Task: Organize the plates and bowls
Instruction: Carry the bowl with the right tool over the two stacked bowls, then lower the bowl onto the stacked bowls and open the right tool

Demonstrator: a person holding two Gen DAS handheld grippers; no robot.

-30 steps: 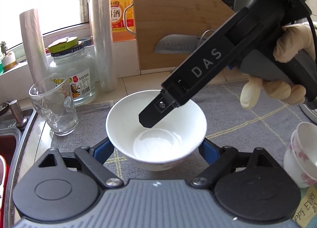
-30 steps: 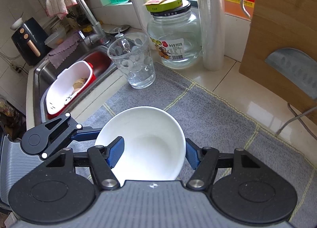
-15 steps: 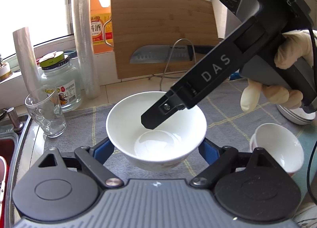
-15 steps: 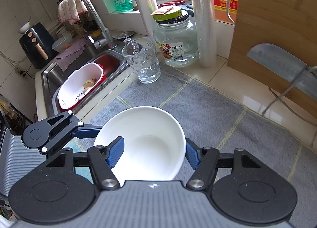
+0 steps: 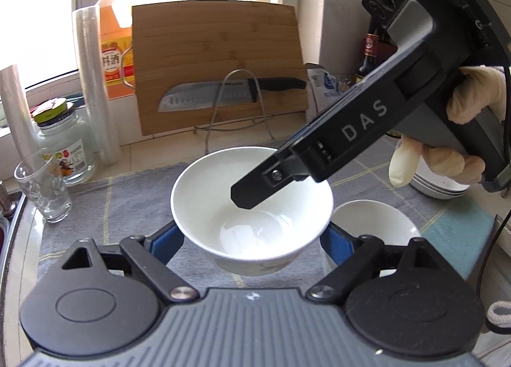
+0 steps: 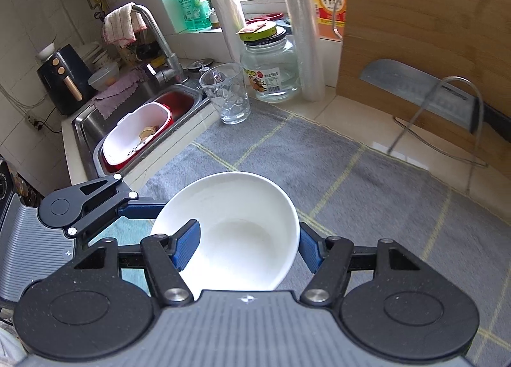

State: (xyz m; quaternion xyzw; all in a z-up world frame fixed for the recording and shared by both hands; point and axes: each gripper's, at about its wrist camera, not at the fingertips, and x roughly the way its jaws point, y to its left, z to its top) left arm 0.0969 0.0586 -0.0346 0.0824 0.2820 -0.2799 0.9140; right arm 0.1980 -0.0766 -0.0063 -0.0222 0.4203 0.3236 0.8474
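Left wrist view shows a white bowl [image 5: 252, 204] between the two blue pads of the left gripper [image 5: 252, 239]. The pads stand at both sides of the bowl's outer wall and seem to press it, so the jaws pinch the bowl from outside. The bowl is above a grey mat [image 5: 127, 194], not resting on it. The right gripper [image 5: 255, 194] comes from the upper right, held by a gloved hand [image 5: 460, 131], and one of its fingers reaches down inside the bowl. Just right of the bowl and lower, a second bowl [image 5: 377, 220] stands on the mat, and a stack of plates [image 5: 437, 185] is further right, partly hidden by the hand. At the left stand a glass [image 5: 44, 188] and a jar [image 5: 67, 143]. Behind, a cutting board [image 5: 217, 60] leans on the wall with a knife [image 5: 230, 92] before it.

In the right wrist view, the right gripper [image 6: 246, 245] pinches the near wall of the bowl [image 6: 242, 233]: the left pad [image 6: 186, 245] lies inside the bowl and the right pad is outside, both against the wall. The left gripper [image 6: 95, 204] is seen at the left, its finger touching the bowl's side. Beyond the mat [image 6: 319, 159] is a sink [image 6: 150, 92] with a white basket [image 6: 137, 134] in it.
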